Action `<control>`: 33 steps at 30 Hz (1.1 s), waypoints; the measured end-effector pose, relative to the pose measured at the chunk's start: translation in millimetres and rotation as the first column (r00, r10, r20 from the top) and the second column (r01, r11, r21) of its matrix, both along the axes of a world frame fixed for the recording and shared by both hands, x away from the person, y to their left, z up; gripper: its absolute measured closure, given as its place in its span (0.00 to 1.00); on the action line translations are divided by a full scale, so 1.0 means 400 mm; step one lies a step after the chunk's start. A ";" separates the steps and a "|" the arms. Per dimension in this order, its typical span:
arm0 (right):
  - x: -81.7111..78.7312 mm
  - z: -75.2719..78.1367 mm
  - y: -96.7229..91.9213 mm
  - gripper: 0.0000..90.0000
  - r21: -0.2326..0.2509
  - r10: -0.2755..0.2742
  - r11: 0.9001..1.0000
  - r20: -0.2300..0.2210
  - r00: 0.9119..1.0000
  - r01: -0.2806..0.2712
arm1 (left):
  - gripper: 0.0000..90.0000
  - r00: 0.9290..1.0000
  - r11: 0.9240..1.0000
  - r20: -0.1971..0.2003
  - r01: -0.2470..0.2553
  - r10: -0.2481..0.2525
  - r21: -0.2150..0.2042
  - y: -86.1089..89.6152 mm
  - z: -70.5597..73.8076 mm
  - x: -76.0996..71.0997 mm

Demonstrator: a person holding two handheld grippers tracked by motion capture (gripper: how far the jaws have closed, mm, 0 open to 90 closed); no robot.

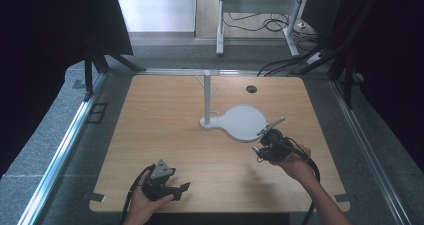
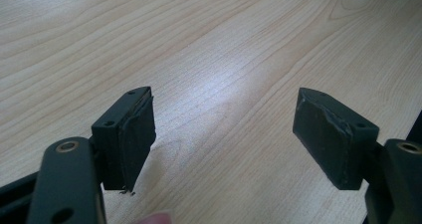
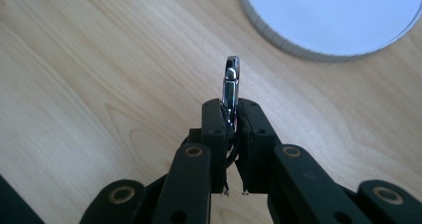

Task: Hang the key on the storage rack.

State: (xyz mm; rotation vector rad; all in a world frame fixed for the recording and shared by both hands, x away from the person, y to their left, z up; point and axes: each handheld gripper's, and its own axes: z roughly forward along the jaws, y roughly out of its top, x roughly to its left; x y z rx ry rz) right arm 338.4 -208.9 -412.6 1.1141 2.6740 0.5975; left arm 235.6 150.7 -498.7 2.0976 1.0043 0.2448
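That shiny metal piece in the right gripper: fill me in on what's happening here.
A person works at a wooden table with a gripper in each hand. The right gripper is shut on a slim shiny metal piece, held above the tabletop beside the round white base of a stand with a pegged post. The left gripper sits near the table's front edge, jaws open with nothing between them.

On the wooden worktop (image 1: pixel 165 135) stands a white stand (image 1: pixel 207 102) with a round white base (image 1: pixel 245 122). The right tool (image 1: pixel 267 137) grips a thin shiny metal piece (image 1: pixel 270 125) just above that base's near edge. The left tool (image 1: pixel 175 190) rests near the worktop's front edge, jaws apart.
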 end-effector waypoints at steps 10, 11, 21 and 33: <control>0.075 0.029 0.013 0.92 0.005 -0.036 0.999 0.019 0.999 0.036 | 0.28 1.000 1.000 -0.002 -0.001 0.001 0.004 0.000 -0.003 0.001; 0.083 0.032 0.014 0.93 0.008 -0.041 0.999 0.020 0.999 0.040 | 0.28 1.000 1.000 -0.002 -0.002 0.002 0.004 0.000 -0.004 0.002; 0.143 0.065 0.036 0.93 0.011 -0.058 0.998 0.036 0.998 0.058 | 0.28 1.000 1.000 -0.005 -0.006 0.006 0.005 0.003 -0.005 0.003; 0.224 0.100 0.082 0.92 0.027 -0.058 0.998 0.054 0.997 0.057 | 0.28 1.000 1.000 -0.008 -0.010 0.010 0.004 0.007 -0.006 0.004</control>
